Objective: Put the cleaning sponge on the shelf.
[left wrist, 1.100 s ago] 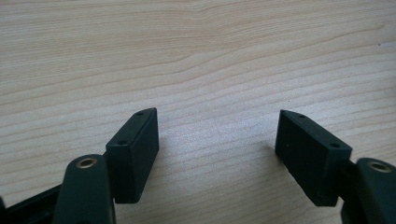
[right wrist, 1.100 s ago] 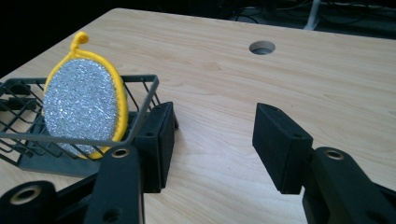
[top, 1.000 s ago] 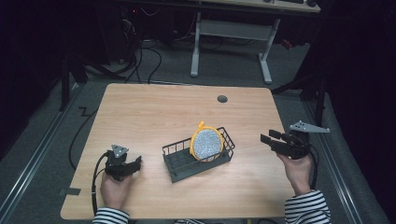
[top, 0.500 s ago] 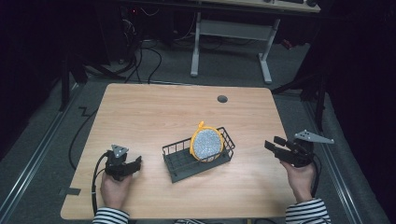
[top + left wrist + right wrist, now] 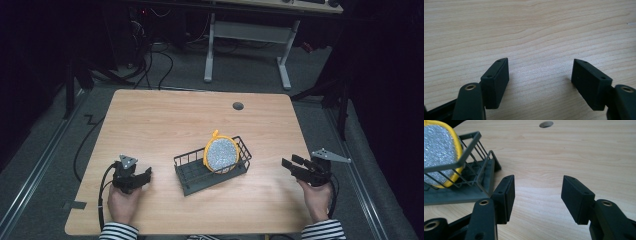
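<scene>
A dark grey wire basket lies in the middle of the wooden table. A round silver scouring pad with a yellow rim stands on edge inside it, leaning at its right end. My left gripper rests low at the front left, open over bare wood, jaws toward the basket. My right gripper is at the front right, open, and its jaws have just been opening with nothing between them. In the right gripper view the basket and pad sit ahead to the left.
A round cable hole is in the table's far side, also ahead in the right gripper view. The table's right edge runs close beside my right hand. A white desk frame and floor cables lie beyond the table.
My right gripper has sunk toward the tabletop, nearer the front edge, and its jaws stand a little wider. The left gripper, basket and pad have not moved.
</scene>
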Demonstrator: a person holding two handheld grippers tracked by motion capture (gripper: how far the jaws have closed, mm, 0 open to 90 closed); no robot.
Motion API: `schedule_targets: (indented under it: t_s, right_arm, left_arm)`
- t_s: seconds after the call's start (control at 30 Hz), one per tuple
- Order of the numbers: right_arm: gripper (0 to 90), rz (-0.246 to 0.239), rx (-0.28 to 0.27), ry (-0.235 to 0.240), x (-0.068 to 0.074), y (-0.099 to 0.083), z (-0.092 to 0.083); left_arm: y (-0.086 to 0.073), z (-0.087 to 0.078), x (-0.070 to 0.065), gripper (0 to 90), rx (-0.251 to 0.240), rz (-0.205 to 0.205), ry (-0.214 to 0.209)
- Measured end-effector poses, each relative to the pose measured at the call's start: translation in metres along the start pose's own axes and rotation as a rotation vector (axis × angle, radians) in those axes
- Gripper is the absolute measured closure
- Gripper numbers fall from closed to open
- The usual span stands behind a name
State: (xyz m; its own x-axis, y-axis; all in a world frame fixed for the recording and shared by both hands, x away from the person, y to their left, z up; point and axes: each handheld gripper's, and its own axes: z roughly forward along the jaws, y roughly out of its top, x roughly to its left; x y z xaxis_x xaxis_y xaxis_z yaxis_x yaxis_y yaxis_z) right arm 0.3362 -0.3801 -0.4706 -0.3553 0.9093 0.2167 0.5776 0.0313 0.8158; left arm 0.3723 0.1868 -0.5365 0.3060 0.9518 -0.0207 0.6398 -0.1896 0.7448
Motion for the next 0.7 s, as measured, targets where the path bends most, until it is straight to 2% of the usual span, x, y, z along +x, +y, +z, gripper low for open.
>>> schedule_targets:
  t_s: [0.37,0.53,0.7]
  right_arm:
    - [43.5,0.012,0.042,-0.037,-0.001,-0.022,0.017]
    - [43.1,0.003,0.064,-0.053,0.000,-0.031,0.025]
    - [42.7,-0.026,0.083,-0.079,0.003,-0.037,0.030]
  left_arm:
    - [0.000,0.000,0.000,30.9,0.000,-0.001,-0.001]
    - [0.000,0.000,0.000,31.0,0.000,-0.001,-0.001]
    - [0.000,0.000,0.000,31.0,0.000,-0.001,-0.001]
